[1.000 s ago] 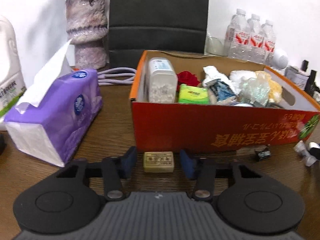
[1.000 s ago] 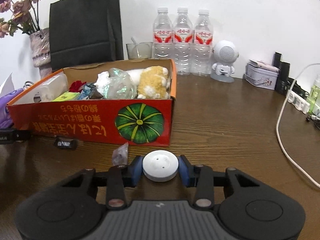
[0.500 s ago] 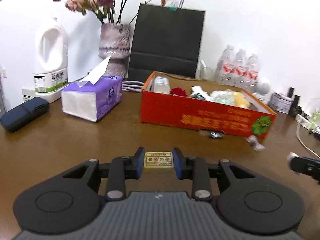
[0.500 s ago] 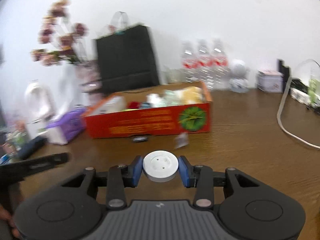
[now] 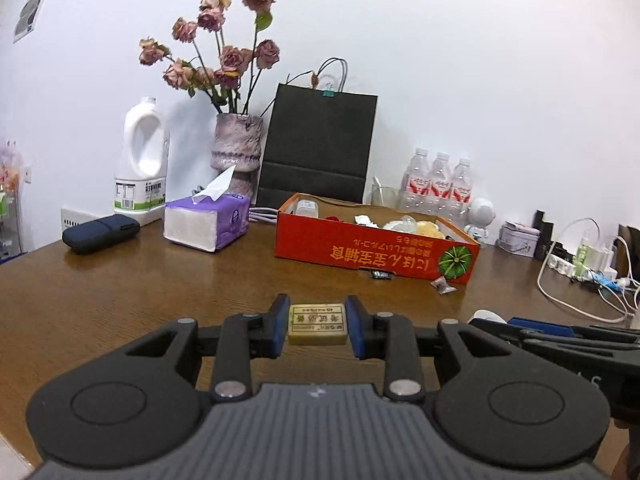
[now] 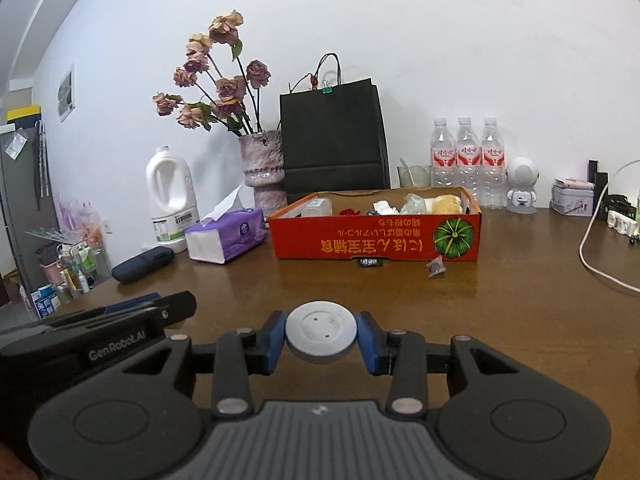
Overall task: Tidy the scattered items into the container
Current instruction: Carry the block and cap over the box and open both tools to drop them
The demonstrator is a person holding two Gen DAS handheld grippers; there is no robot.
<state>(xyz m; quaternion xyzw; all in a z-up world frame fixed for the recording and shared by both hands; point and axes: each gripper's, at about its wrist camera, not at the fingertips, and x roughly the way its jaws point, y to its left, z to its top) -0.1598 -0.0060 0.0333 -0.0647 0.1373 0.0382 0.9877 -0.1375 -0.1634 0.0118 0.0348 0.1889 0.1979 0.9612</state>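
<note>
— Left gripper (image 5: pixel 317 326)?
— Clamped on a tan eraser (image 5: pixel 317 323), held above the table (image 5: pixel 160 288).
— Right gripper (image 6: pixel 321 340)?
— Pinching a white round disc (image 6: pixel 321 331).
— Red box (image 6: pixel 376 240)?
— Near the table's far edge; black packet (image 6: pixel 370 262) and small wrapper (image 6: pixel 435 267) just beside its front wall.

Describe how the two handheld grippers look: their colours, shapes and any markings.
Both look alike. The left gripper and the right gripper each have a black body with two round discs, a grey ribbed centre plate, silver rivets on the black linkage arms, and blue finger pads. The right wrist view shows white "GenRobot.AI" lettering on the left gripper's side. No cables or sleeves show.
</note>
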